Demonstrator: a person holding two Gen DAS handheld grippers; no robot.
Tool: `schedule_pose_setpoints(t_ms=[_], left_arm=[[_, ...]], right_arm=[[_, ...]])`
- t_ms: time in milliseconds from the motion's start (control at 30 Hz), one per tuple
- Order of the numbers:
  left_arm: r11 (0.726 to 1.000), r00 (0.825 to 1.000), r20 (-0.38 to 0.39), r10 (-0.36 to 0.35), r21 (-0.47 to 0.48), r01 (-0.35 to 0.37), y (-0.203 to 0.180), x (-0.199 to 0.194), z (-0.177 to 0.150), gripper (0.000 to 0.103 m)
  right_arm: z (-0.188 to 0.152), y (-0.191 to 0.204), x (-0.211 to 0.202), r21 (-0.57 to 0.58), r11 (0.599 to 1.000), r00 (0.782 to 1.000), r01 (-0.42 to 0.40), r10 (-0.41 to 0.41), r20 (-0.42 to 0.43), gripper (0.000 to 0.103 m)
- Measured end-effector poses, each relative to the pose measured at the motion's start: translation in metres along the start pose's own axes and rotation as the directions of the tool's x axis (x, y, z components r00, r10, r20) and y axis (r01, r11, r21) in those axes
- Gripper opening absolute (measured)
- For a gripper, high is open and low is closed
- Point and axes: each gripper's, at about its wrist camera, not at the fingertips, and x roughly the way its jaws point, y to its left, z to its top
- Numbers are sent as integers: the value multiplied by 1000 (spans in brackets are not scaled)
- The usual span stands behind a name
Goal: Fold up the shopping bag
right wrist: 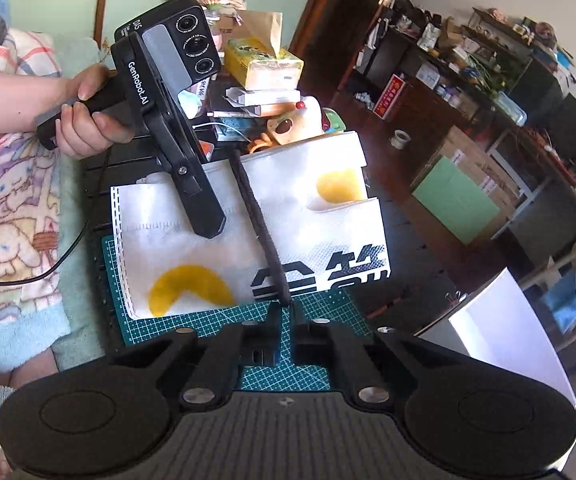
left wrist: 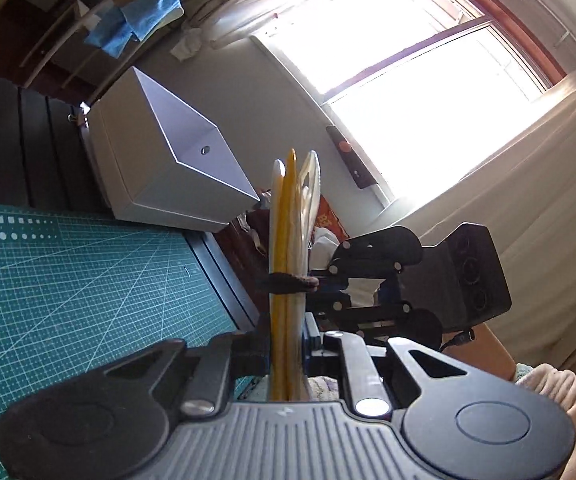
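Right gripper (right wrist: 284,312): jaws closed on the lower end of the dark handle strap (right wrist: 260,224), which runs up and away from the fingertips across the shopping bag (right wrist: 216,248). Bag is white with yellow patches and black lettering, held up over the green cutting mat (right wrist: 208,320), just beyond the right jaws. Left gripper (left wrist: 288,356): jaws clamped on the bag's folded layers, seen edge-on, standing upright between the fingers. Beyond them, white box (left wrist: 160,160).

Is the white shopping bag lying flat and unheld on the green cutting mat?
No: the left gripper clamps the shopping bag and holds it upright above the cutting mat.
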Motion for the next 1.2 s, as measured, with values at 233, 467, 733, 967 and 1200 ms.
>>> schedule_pose_setpoints(t_ms=[233, 467, 733, 967, 1200], left_arm=[[1000, 1000, -25, 7, 3, -7, 4, 4, 0, 13], [1000, 1000, -12, 12, -14, -12, 7, 0, 1, 13], [999, 1000, 23, 8, -39, -7, 13, -6, 5, 13], [987, 991, 114, -67, -136, 82, 29, -17, 9, 15], [951, 963, 212, -167, -223, 214, 40, -25, 9, 17]], right_arm=[[8, 0, 2, -56, 998, 1000, 9, -11, -27, 7], [13, 7, 7, -107, 994, 998, -27, 21, -50, 3], [15, 8, 5, -82, 996, 999, -33, 31, -24, 3], [-24, -35, -21, 469, 875, 972, -121, 8, 237, 40], [-102, -39, 6, 805, 326, 836, -496, -74, 544, 54]])
